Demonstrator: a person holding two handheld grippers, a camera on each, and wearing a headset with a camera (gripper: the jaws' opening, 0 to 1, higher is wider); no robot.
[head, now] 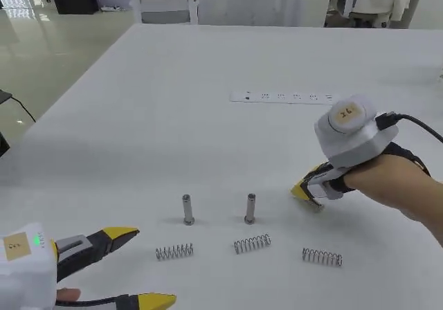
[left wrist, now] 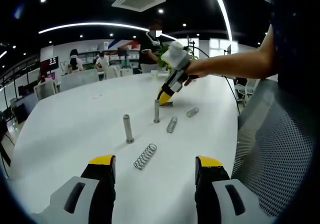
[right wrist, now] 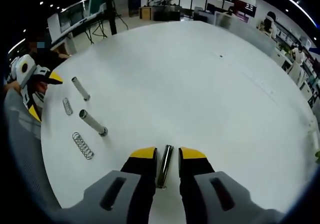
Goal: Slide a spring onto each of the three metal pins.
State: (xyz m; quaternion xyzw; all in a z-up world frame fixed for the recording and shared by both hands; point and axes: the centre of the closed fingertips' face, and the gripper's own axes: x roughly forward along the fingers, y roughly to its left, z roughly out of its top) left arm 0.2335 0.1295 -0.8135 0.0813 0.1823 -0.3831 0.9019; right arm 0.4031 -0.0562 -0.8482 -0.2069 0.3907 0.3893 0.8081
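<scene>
Zero springs are on pins yet, so nothing on the count is done. Lower left of the head view: left gripper (head: 156, 265) hangs low over the white table (head: 208, 116) with jaws spread wide and nothing between them, well short of the parts. Next over, left pin (head: 187, 210) stands upright and bare, with left spring (head: 174, 252) lying flat just in front of it, not touching. Centre: middle pin (head: 250, 208) is also upright and bare, and middle spring (head: 252, 243) lies just below it, slightly angled. Right of that, right spring (head: 322, 257) lies on its side with no standing pin behind it. Right side of the frame: right gripper (head: 304, 191) has its tips down at the table, in line with the pin row. Its own view shows the third pin (right wrist: 164, 165) lying along the narrow slot between the jaws. They're drawn in on it and it looks clamped, though a sliver of gap shows on each side. My read: the step in hand is standing that third pin in line with the other two. Left to do: release it upright, then all three springs, one per pin. The left spring is the closest pick for the empty gripper.
</scene>
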